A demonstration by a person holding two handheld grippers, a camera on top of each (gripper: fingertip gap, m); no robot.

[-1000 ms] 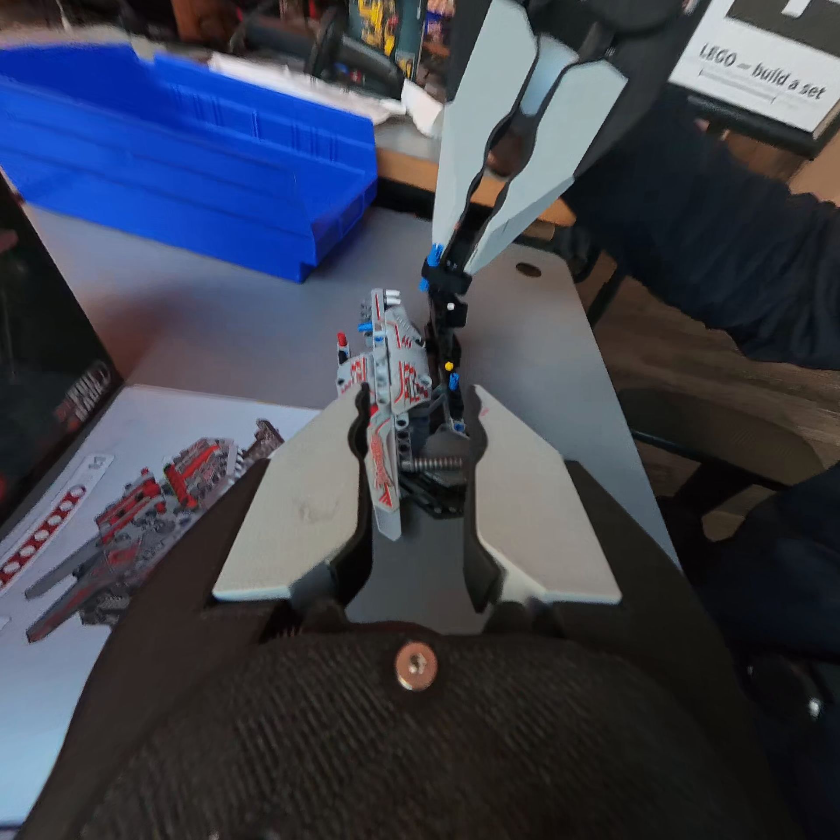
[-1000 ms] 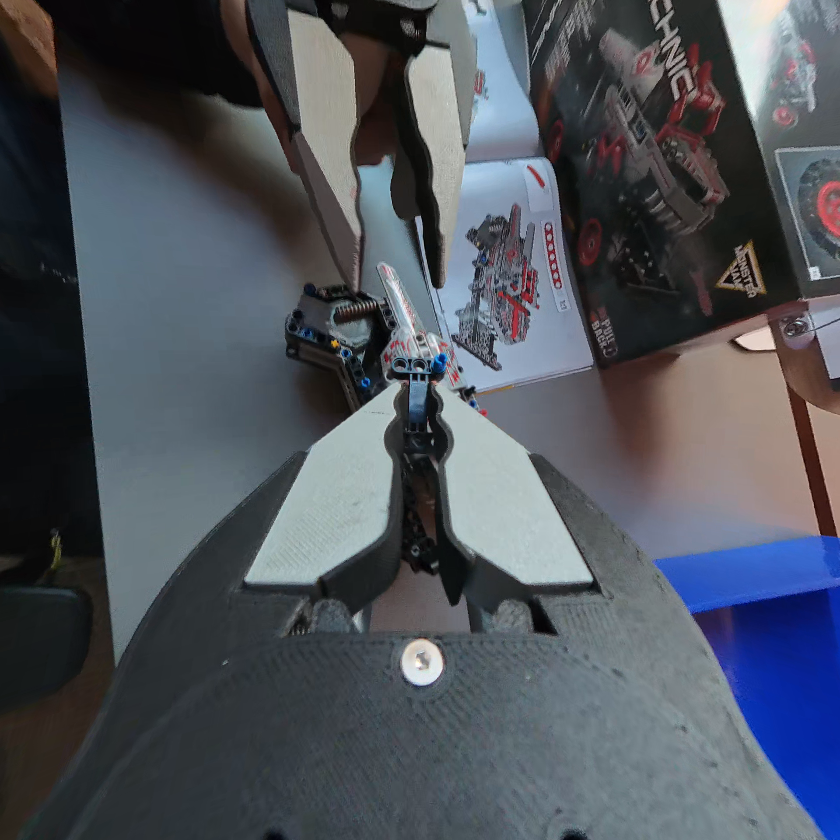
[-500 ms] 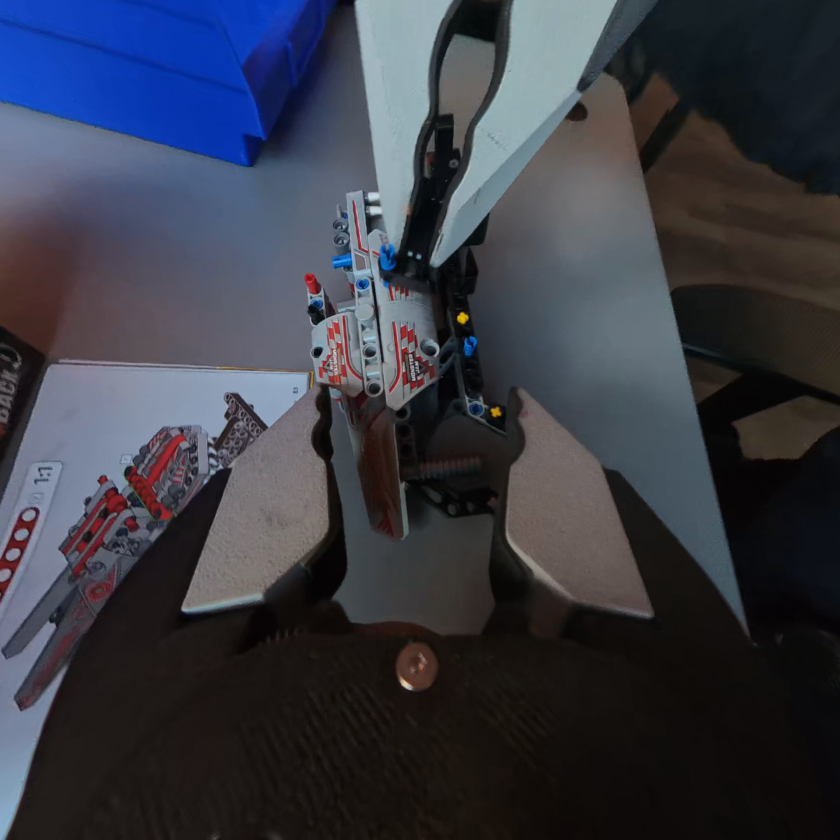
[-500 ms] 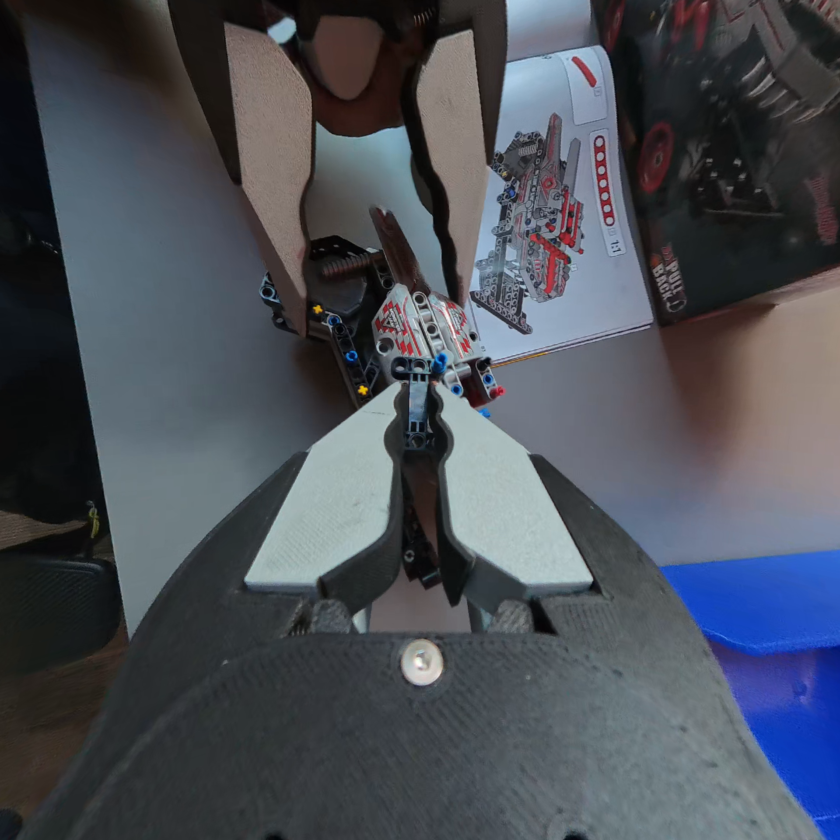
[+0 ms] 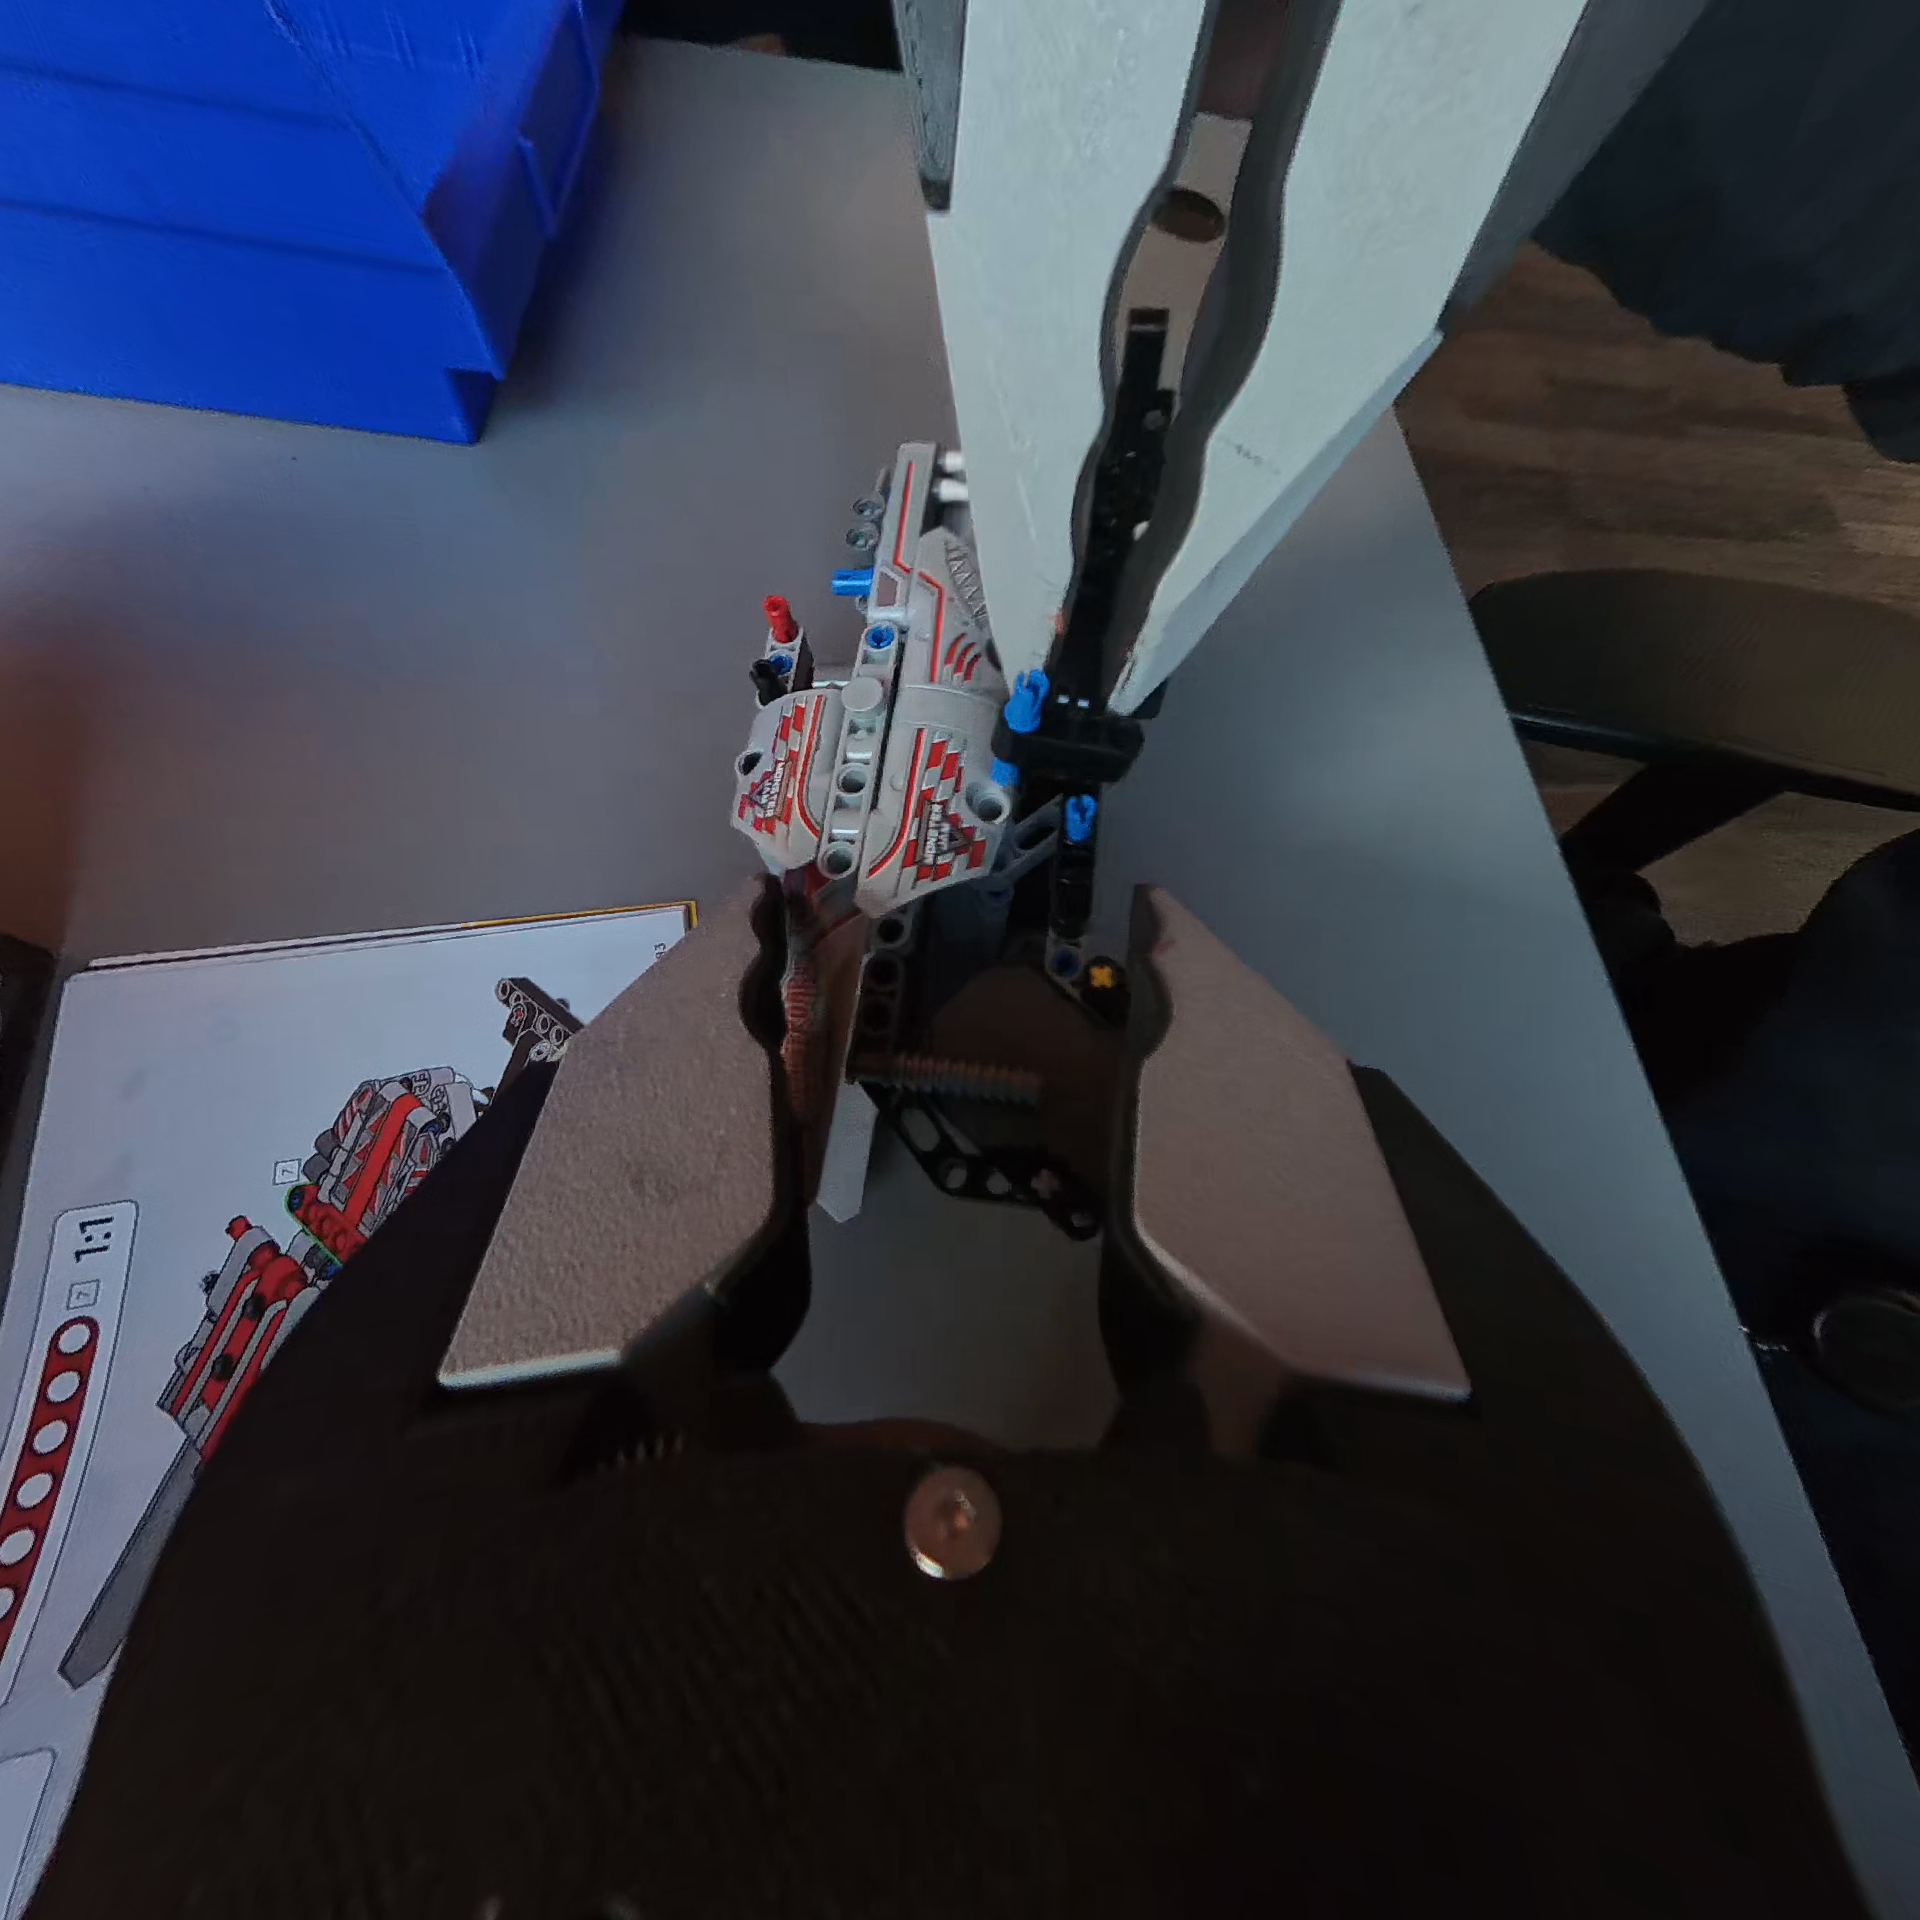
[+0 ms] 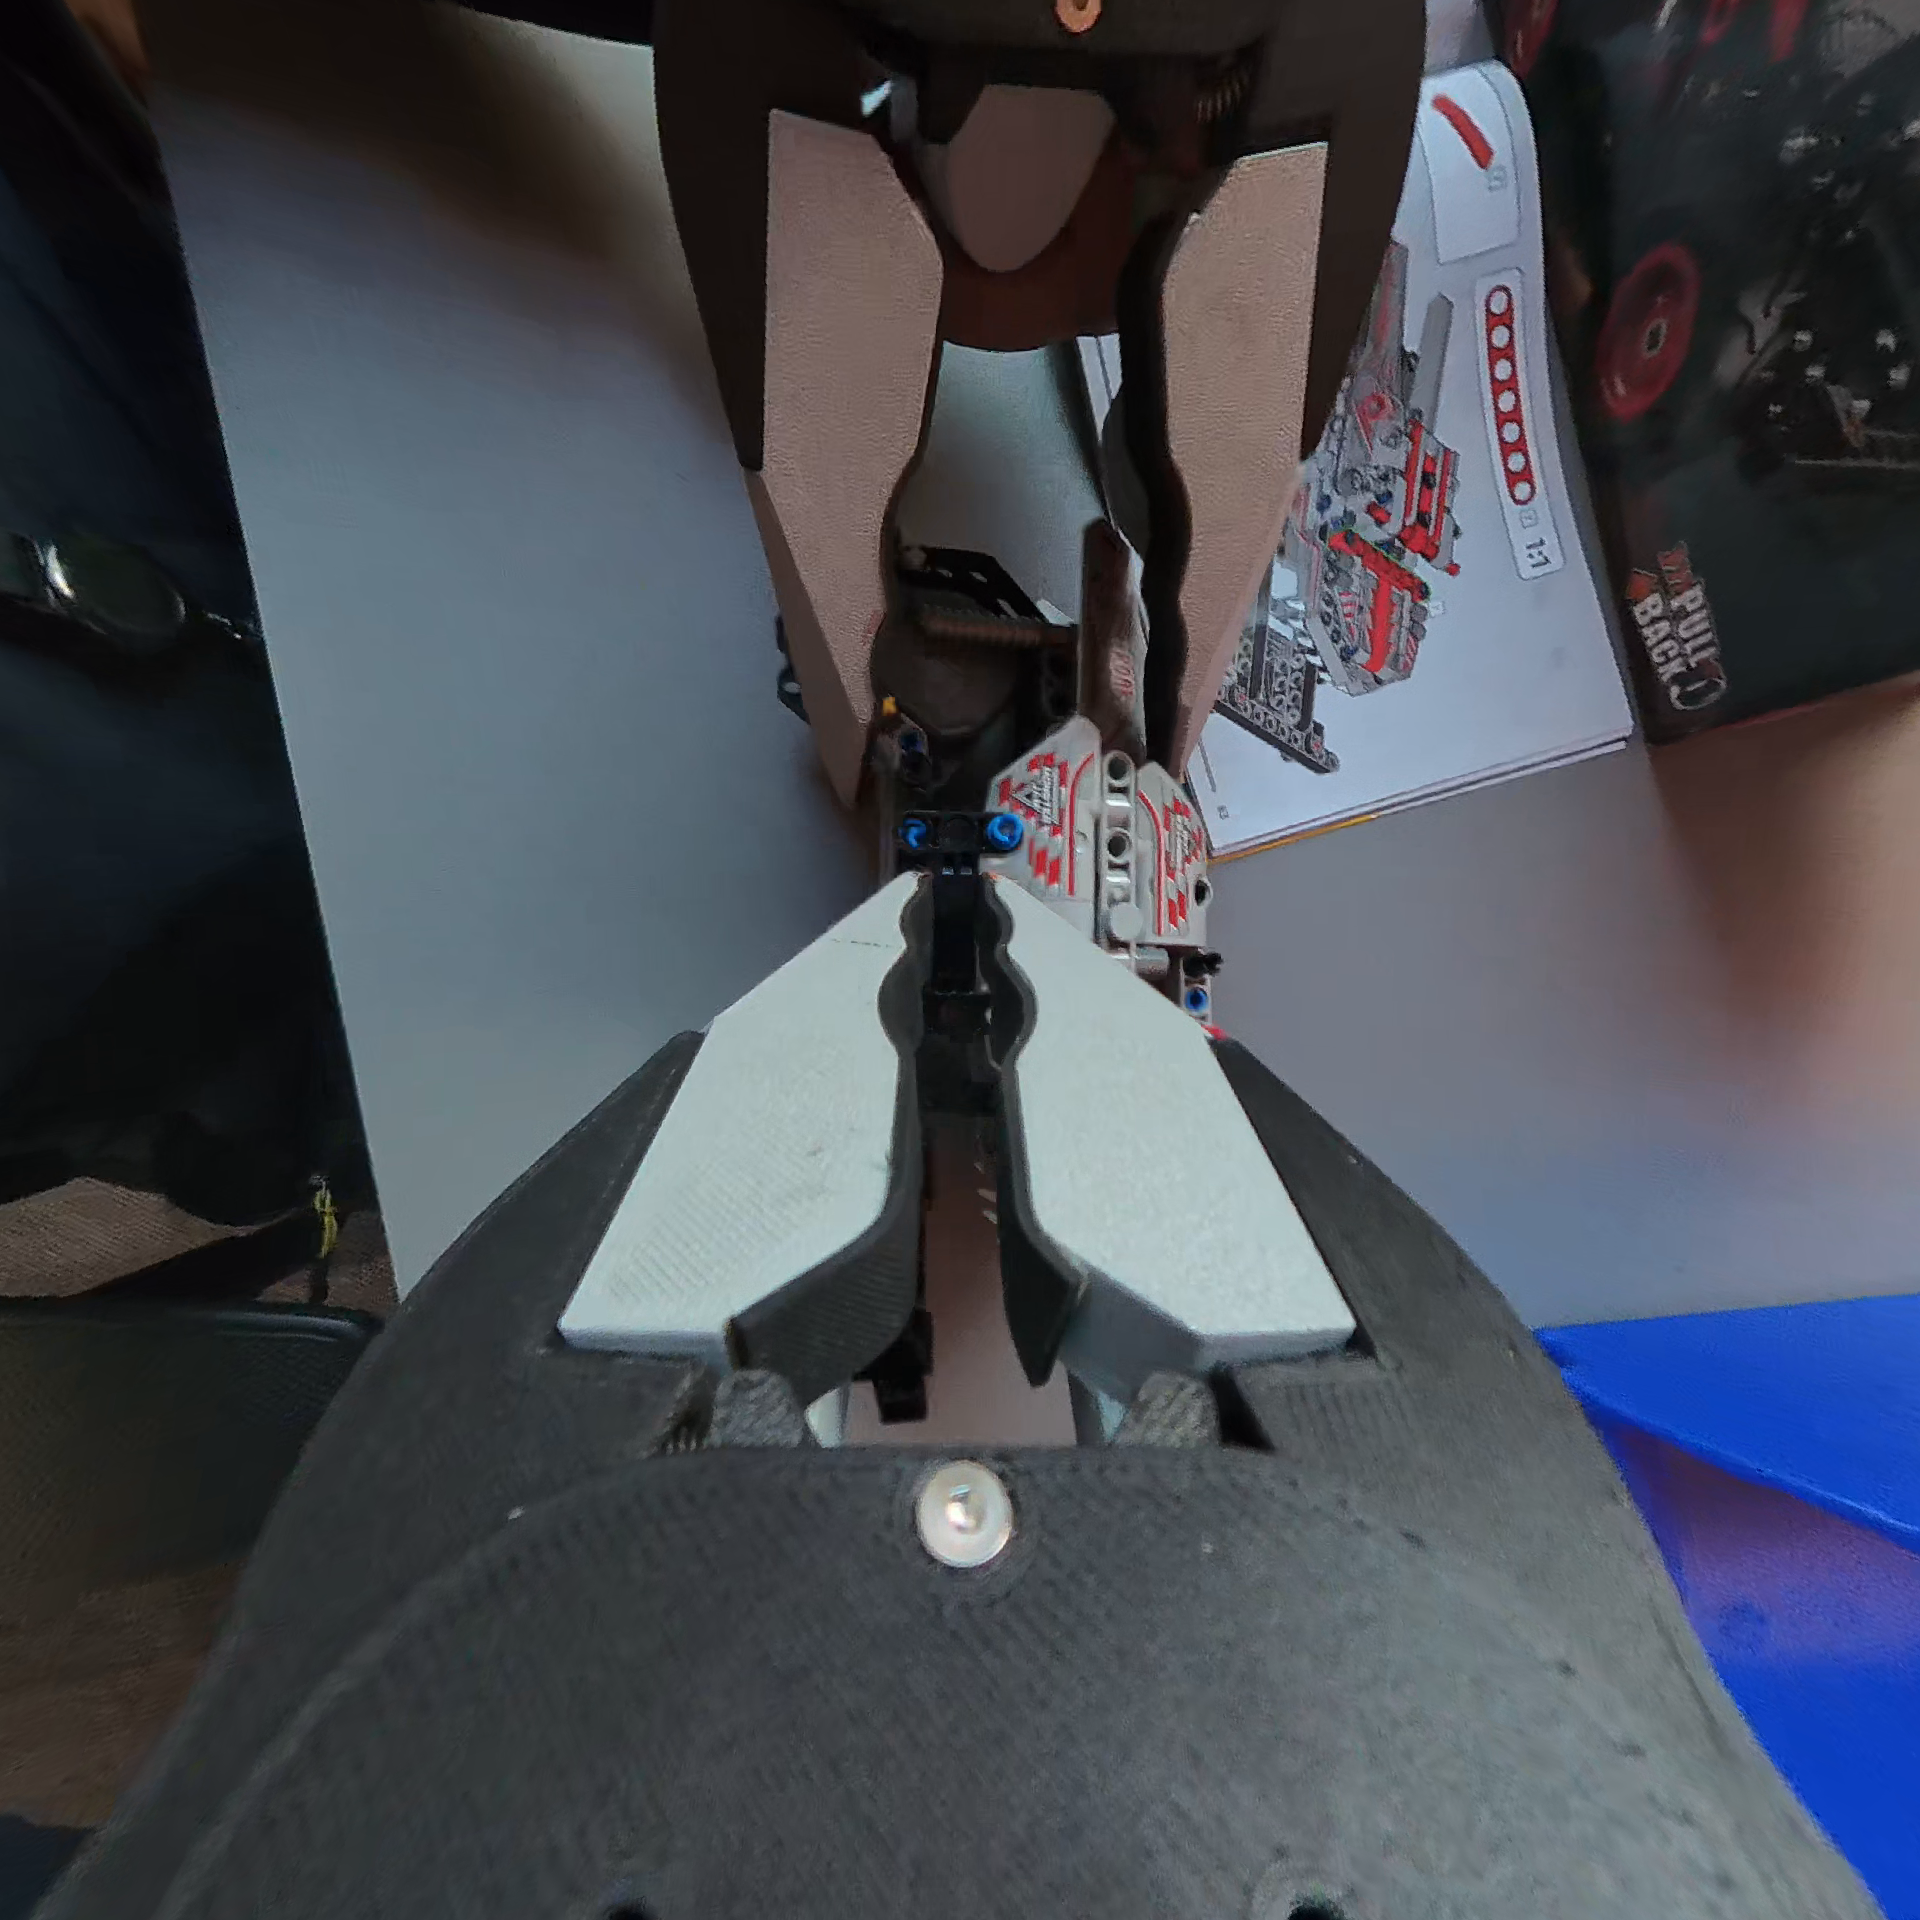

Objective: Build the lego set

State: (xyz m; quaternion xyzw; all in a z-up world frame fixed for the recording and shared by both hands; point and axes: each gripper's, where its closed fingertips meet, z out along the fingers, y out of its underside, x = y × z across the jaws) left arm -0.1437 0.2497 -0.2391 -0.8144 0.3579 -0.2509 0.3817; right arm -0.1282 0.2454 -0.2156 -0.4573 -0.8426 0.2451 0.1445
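Now that both grippers have come in closer than a moment ago, the bench point(image 5: 312, 644) fills less of my view and the half-built lego model point(image 5: 883, 790) sits right between my tools. The model rests on the bench near its right edge, grey panels with red marks up, black frame and a spring below.

My left gripper point(image 5: 951, 914) has its jaws set wide, one on each side of the black frame. They look close to it, but I cannot tell if they touch. A second ago they were further back, so I think I am getting ready to hold the model still.

My right gripper point(image 6: 951, 883) has its jaws narrow, pinched on a long black beam point(image 6: 956, 997). The small cross piece with blue pins point(image 6: 958, 829) at its tip has swung from pointing along the model to lying flat beside the grey panel. I think the pins must go into holes there next.

The blue bin point(image 5: 239, 208) is well off to the side. The instruction booklet point(image 5: 260, 1122) lies just beside the model, and the dark box point(image 6: 1766, 343) stands past it. Nothing blocks the way, but the bench edge is near.
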